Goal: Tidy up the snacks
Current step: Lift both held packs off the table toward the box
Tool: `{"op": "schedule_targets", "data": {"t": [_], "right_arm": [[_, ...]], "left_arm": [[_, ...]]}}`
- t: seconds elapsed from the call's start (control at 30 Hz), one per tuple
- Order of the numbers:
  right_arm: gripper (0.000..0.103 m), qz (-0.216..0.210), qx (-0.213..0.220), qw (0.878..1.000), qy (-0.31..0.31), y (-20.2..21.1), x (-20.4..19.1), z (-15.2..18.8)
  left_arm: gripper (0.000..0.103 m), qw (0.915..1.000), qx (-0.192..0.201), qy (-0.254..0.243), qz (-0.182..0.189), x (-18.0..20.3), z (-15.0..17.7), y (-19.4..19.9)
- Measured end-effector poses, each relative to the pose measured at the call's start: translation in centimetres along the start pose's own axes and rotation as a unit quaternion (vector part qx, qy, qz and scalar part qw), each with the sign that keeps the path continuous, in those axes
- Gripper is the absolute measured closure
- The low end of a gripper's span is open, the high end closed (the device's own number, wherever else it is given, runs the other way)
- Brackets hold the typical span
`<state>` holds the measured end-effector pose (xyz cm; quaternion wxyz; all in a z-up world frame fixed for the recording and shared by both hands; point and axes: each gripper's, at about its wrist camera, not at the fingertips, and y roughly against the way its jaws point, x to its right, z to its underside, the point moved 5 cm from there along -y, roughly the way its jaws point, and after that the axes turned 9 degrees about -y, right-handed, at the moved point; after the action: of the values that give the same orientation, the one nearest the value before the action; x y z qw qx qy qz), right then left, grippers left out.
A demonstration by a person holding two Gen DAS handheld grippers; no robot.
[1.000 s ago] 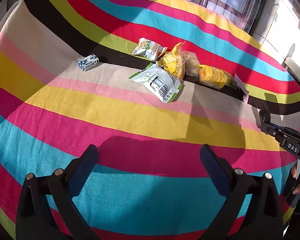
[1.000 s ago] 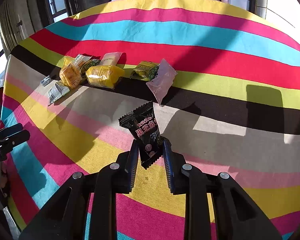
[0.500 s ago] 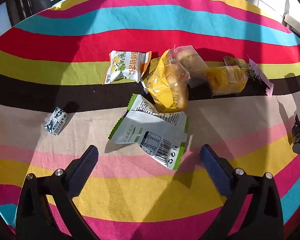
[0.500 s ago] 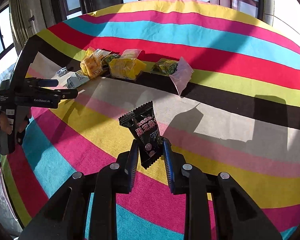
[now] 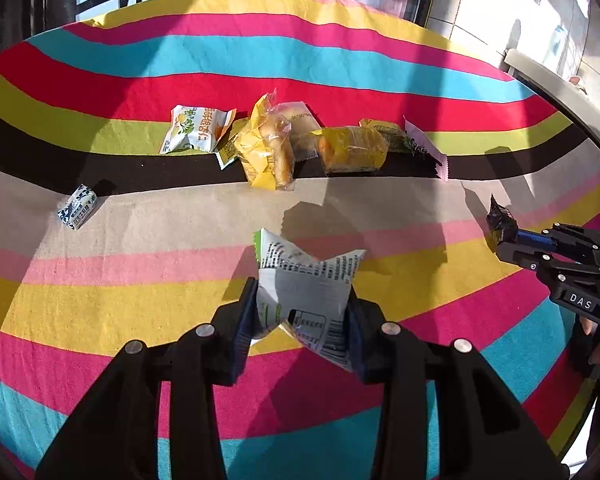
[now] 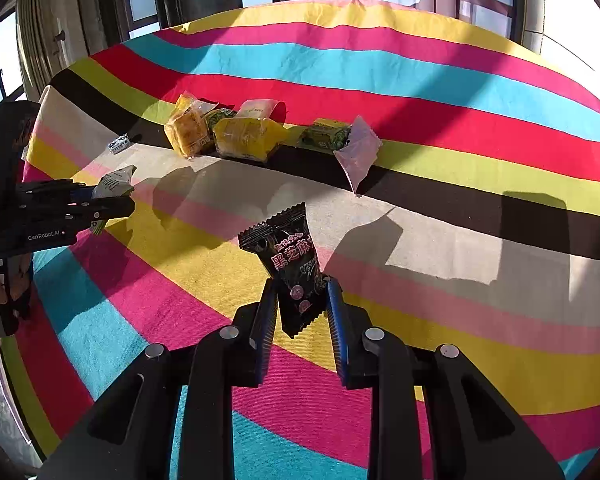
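Lifted off the table [image 5: 140,240], the white-green packet [image 5: 304,292] is now sitting low centre in the closing left tongs [image 5: 300,316]; right tongs [image 6: 302,312] are clamping a black packet [image 6: 292,264]. Most snacks [image 5: 276,144] are still waiting, clustered upper centre.

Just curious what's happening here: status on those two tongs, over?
Left tongs closing on white-green packet. Right tongs shut on black packet. Other snacks in a row beyond, nothing blocking.
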<state>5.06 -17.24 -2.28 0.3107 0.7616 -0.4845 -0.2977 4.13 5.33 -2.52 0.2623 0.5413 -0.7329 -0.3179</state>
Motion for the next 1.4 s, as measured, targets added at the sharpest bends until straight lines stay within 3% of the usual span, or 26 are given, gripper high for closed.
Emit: {"op": "schedule_targets", "data": {"t": [0.13, 0.23, 0.47, 0.67, 0.97, 1.4], "right_arm": [[0.078, -0.001, 0.005, 1.000, -0.002, 0.2, -0.1, -0.1], [0.078, -0.030, -0.002, 0.999, -0.026, 0.8, -0.2, 0.2], [0.078, -0.080, 0.013, 0.996, -0.031, 4.3, -4.3, 2.5], [0.078, -0.068, 0.001, 0.998, -0.003, 5.2, -6.4, 3.8], [0.078, -0.066, -0.016, 0.998, 0.013, 4.7, -8.6, 4.9], [0.078, -0.107, -0.045, 0.991, 0.068, 3.5, -14.8, 6.9]], "left_arm": [[0.063, 0.9965, 0.062, 0.055, 0.009, 1.4, 2.2, 3.7], [0.063, 0.9919, 0.092, 0.087, 0.011, 0.8, 3.3, 5.8], [0.064, 0.9836, 0.130, 0.125, 0.011, -0.1, 4.8, 8.4], [0.064, 0.9812, 0.148, 0.122, 0.019, 0.5, 6.0, 9.8], [0.064, 0.9794, 0.148, 0.135, 0.025, -0.5, 8.6, 10.5], [0.063, 0.9810, 0.125, 0.148, -0.001, -2.2, 13.9, 12.2]]}}
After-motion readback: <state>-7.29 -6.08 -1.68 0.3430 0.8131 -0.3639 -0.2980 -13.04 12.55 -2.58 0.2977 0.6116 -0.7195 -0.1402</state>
